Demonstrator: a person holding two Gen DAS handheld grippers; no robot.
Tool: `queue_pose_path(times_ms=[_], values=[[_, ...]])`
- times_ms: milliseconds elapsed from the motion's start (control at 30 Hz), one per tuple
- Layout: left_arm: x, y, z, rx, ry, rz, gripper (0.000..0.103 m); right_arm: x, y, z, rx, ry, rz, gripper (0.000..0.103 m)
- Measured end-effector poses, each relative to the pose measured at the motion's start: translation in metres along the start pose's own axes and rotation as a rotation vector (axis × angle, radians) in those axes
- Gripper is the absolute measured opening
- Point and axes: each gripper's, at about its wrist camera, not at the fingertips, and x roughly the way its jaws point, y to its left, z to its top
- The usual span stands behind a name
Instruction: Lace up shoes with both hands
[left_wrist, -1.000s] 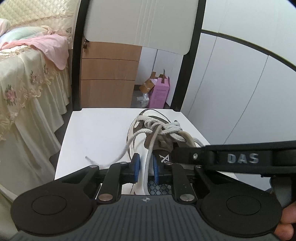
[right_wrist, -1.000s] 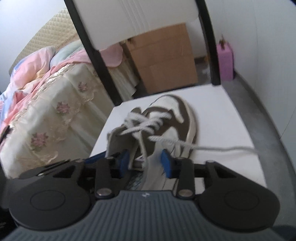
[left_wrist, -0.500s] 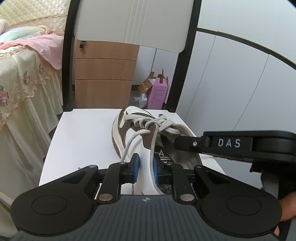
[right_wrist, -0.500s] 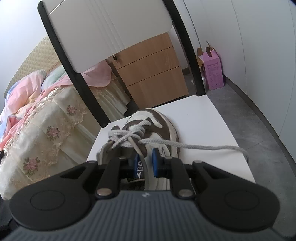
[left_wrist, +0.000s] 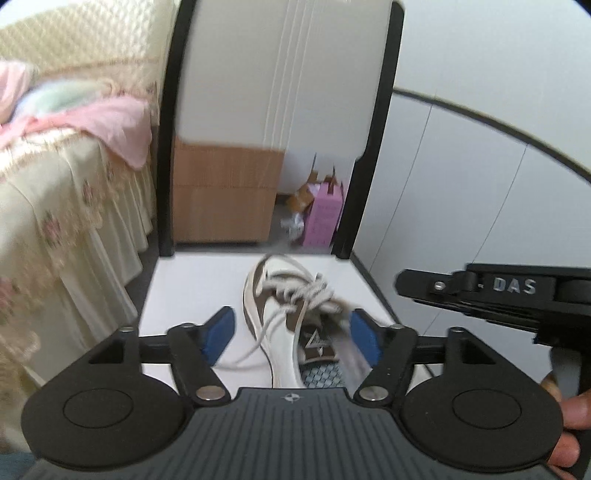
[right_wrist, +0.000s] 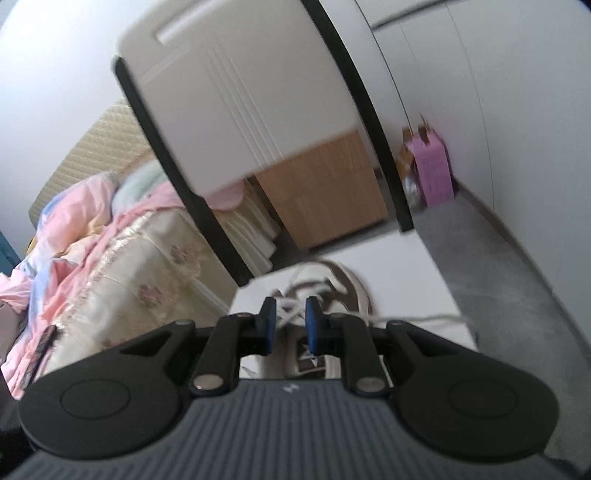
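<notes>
shoe (left_wrist: 291, 325) sits on the white chair seat (left_wrist: 192, 288), toe away, laces (left_wrist: 310, 291) knotted loosely. left gripper (left_wrist: 291, 334) has just been opening, jaws wide, nothing pinched; likely let its lace end go. right gripper (right_wrist: 289, 325) narrow gap, blurred; cannot tell if lace is held.
</notes>
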Motion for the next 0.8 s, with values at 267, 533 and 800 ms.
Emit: queue_pose_path(times_ms=[267,533,800], values=[[-0.084,-0.013,0.023,-0.008,-0.057,0.030,0.093,-0.095,0.032,0.017,-0.049,-0.072,0.001,0.020],[-0.165,-0.034,0.021,0.030,-0.097,0.045,0.098,-0.167,0.049,-0.005,-0.062,-0.062,0.008,0.027],[-0.195,-0.046,0.002,0.037,-0.107,0.072,0.100,-0.204,0.050,-0.027,-0.069,-0.085,-0.017,0.038]])
